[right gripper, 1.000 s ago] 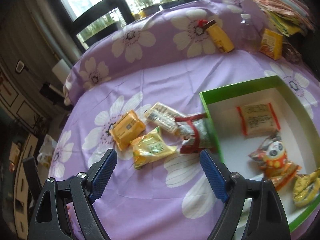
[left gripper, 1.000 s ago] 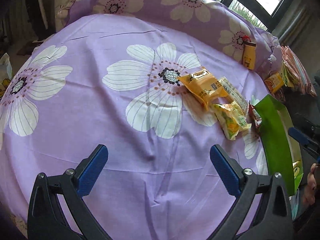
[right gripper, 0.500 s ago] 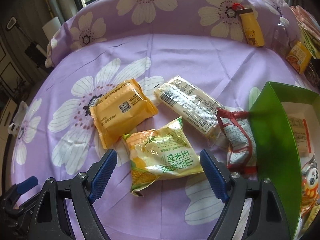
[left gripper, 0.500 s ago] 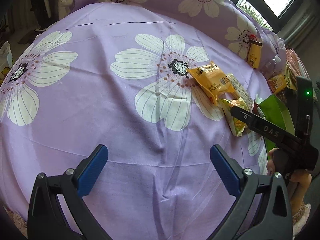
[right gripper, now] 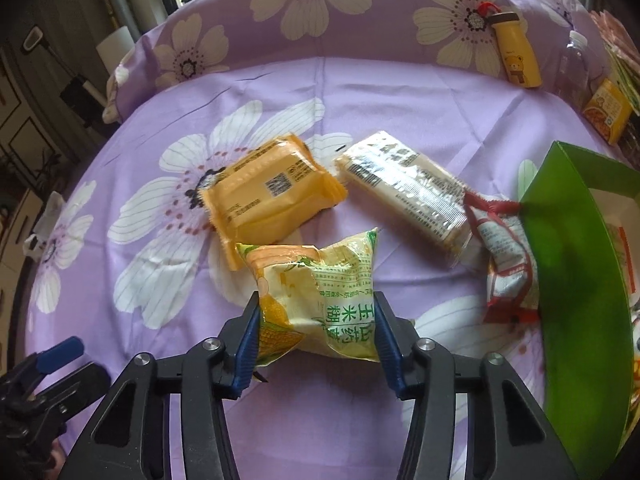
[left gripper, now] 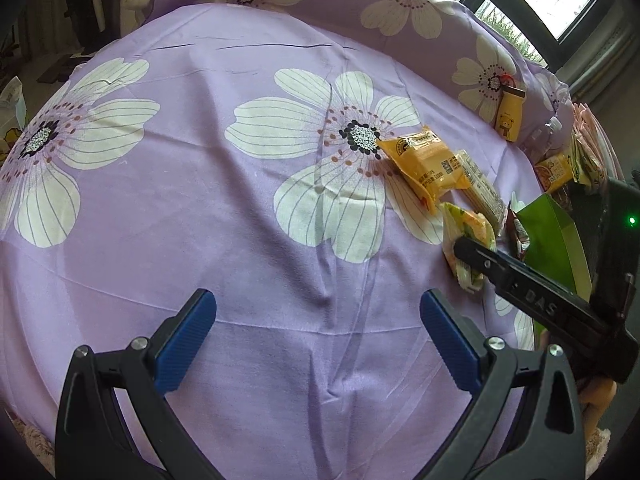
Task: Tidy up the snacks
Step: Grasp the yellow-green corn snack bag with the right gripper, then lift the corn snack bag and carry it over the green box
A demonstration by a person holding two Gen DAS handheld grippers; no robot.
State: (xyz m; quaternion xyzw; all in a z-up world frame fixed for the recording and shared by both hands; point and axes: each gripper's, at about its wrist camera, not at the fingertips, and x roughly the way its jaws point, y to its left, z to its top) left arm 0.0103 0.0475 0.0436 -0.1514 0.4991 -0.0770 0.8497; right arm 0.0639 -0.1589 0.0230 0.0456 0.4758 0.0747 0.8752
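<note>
— Since a moment ago, what's moved?
— Right gripper [right gripper: 316,334] has closed onto the corn snack packet [right gripper: 320,300] on the purple sheet [right gripper: 280,92].
— Left gripper [left gripper: 316,336]?
— Wide apart, holding nothing. Farther off, the orange packet [right gripper: 268,196], then the green box [right gripper: 576,280].

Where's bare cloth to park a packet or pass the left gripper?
Free: the purple cloth left of the orange packet, ahead of the open left gripper. Crowded: orange packet, clear wafer pack, red-trim pouch bunch against the green box; right gripper grips the corn packet.
</note>
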